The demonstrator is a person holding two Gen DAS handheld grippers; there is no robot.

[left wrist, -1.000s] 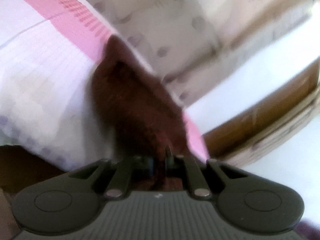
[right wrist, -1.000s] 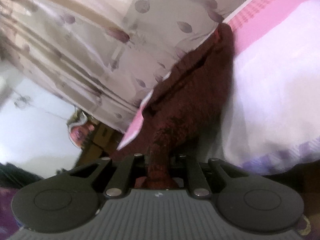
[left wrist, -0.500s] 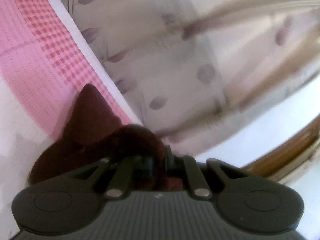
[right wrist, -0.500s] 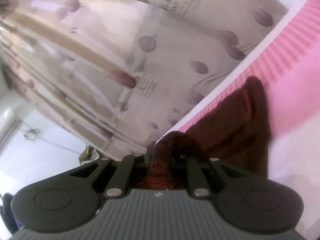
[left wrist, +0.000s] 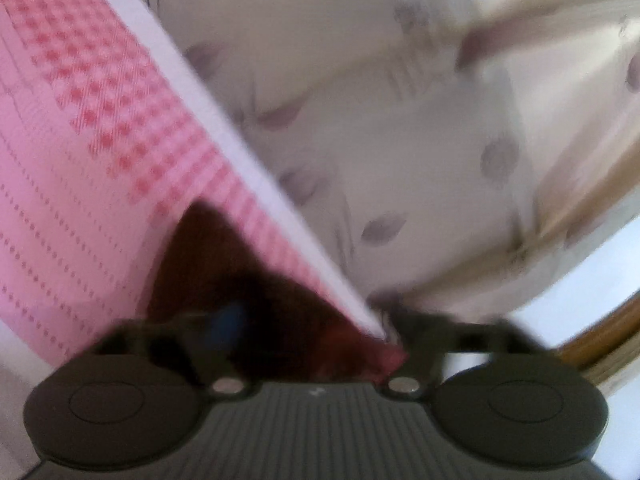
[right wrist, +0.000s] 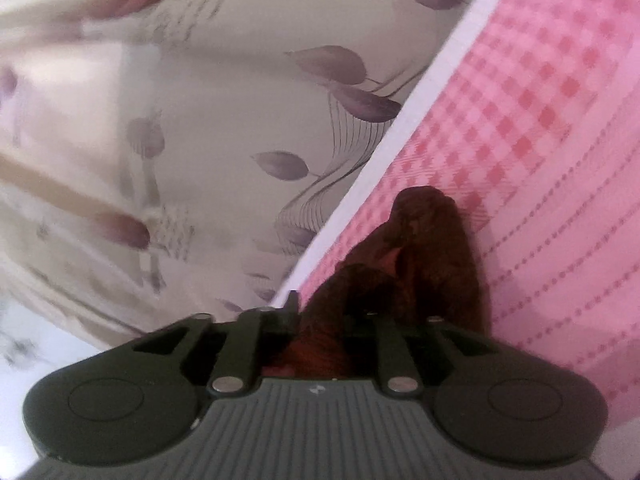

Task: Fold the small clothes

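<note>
As the fold is being laid down | left gripper [left wrist: 312,344] spread wide, cloth [left wrist: 224,280] released at lower centre on pink sheet [left wrist: 80,168] | right gripper [right wrist: 320,320] partly opened, cloth between jaws, grip uncertain.

Curtain [right wrist: 224,92] blocks beyond bed [right wrist: 560,128] — edge.

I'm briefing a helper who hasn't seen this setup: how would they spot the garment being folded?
Find the pink checked sheet beside the leaf-print curtain. Near its white edge lies the dark maroon garment, bunched up: the only dark, fuzzy thing on the pale fabric.
</note>
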